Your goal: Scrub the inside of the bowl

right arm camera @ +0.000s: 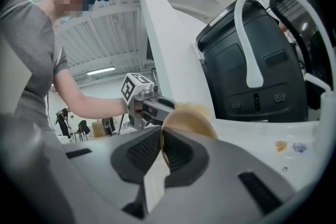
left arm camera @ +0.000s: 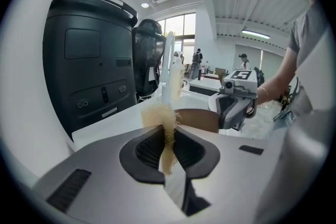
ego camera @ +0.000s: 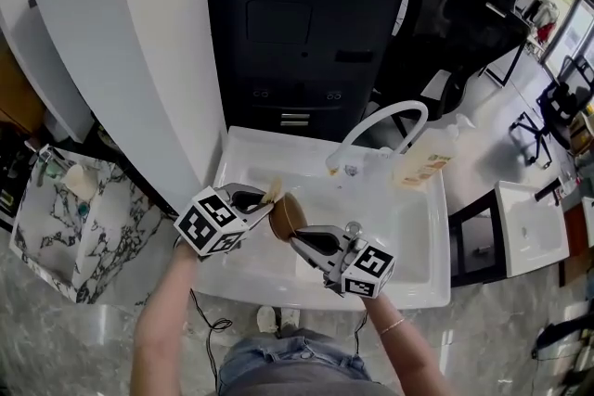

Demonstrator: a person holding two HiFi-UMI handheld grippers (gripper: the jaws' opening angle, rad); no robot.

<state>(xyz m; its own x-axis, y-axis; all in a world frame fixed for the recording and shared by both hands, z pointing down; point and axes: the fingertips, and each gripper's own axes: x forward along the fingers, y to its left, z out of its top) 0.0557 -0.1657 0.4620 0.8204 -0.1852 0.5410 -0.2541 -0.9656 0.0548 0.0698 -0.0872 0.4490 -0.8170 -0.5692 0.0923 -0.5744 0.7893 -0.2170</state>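
A brown bowl (ego camera: 287, 215) is held on edge above the white sink (ego camera: 418, 236). My right gripper (ego camera: 299, 241) is shut on the bowl's rim (right arm camera: 185, 119), which passes between its pads. My left gripper (ego camera: 265, 198) is shut on a tan fibrous scrubber (ego camera: 273, 191). In the left gripper view the scrubber (left arm camera: 161, 124) sticks up from the closed jaws and sits right against the bowl (left arm camera: 197, 118). The left gripper (right arm camera: 152, 107) shows behind the bowl in the right gripper view.
A white curved faucet (ego camera: 380, 125) arches over the sink's back edge, with a soap bottle (ego camera: 429, 156) to its right. A black appliance (ego camera: 302, 23) stands behind the sink. A marble-patterned box (ego camera: 65, 223) is at the left, a small white table (ego camera: 531, 225) at the right.
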